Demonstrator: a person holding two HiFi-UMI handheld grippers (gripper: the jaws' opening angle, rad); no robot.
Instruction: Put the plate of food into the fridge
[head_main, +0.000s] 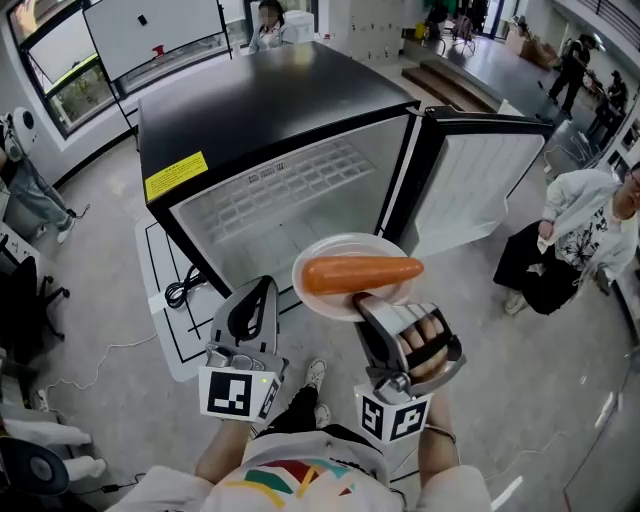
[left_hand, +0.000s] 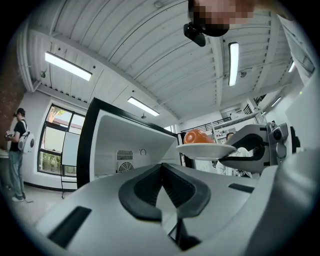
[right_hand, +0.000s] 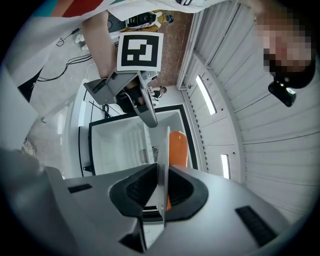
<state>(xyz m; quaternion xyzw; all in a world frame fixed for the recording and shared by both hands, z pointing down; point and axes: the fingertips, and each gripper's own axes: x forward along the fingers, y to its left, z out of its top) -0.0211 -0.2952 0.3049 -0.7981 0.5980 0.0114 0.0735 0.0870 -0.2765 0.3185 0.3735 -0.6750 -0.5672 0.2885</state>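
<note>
Round white plate (head_main: 350, 246) carries a smooth orange carrot (head_main: 360, 272), rim pinched by right gripper (head_main: 366, 300); left gripper (head_main: 260, 287) sits closed, empty.

The fridge (head_main: 260, 110) is black outside and white inside, and its door (head_main: 480, 185) is also white inside with a black edge. A yellow label (head_main: 176, 176) with dark print is on the top front edge. The plate (head_main: 345, 247) is plain white, and the food on it, probably a carrot (head_main: 362, 272), is orange. The left gripper (head_main: 263, 287) and the right gripper (head_main: 366, 303) have light grey bodies with black pads. Each marker cube (head_main: 240, 393) shows a black square pattern on white. The floor (head_main: 100, 250) is grey, and the mat (head_main: 165, 320) under the fridge is white with black lines. The person's shirt (head_main: 290, 482) is white with red, yellow and green stripes.
</note>
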